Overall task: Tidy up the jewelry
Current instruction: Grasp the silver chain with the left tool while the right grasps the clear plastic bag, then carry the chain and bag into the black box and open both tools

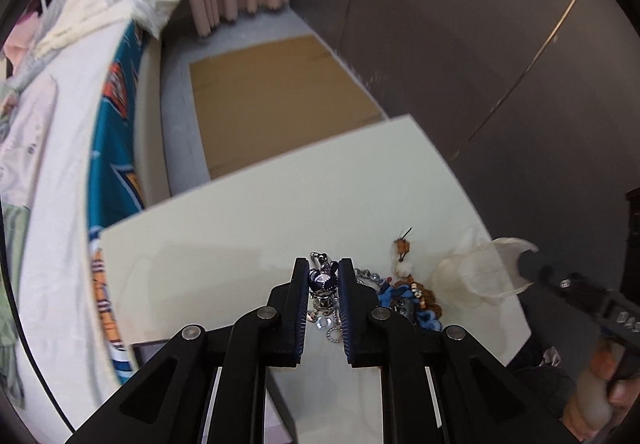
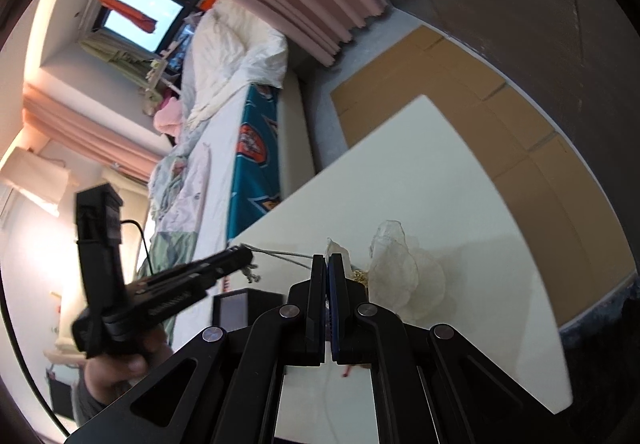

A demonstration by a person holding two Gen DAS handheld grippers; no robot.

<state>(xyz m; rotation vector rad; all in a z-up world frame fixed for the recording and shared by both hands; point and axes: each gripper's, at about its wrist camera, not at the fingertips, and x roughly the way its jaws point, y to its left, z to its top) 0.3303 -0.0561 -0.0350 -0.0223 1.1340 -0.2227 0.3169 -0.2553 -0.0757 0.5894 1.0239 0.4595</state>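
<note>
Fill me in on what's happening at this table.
A person is sorting jewelry with a hand-held claw in each hand. The left claw is shut on a dark blue pendant whose chain trails back toward the table. The right claw is shut on the edge of a clear plastic bag. A pile of beads and chains lies on the table between them.

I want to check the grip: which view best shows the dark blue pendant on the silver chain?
The left wrist view: the dark blue pendant sits pinched between the left gripper pads, chain dangling. The right wrist view shows only the chain trailing from that gripper; the pendant is hidden.
</note>
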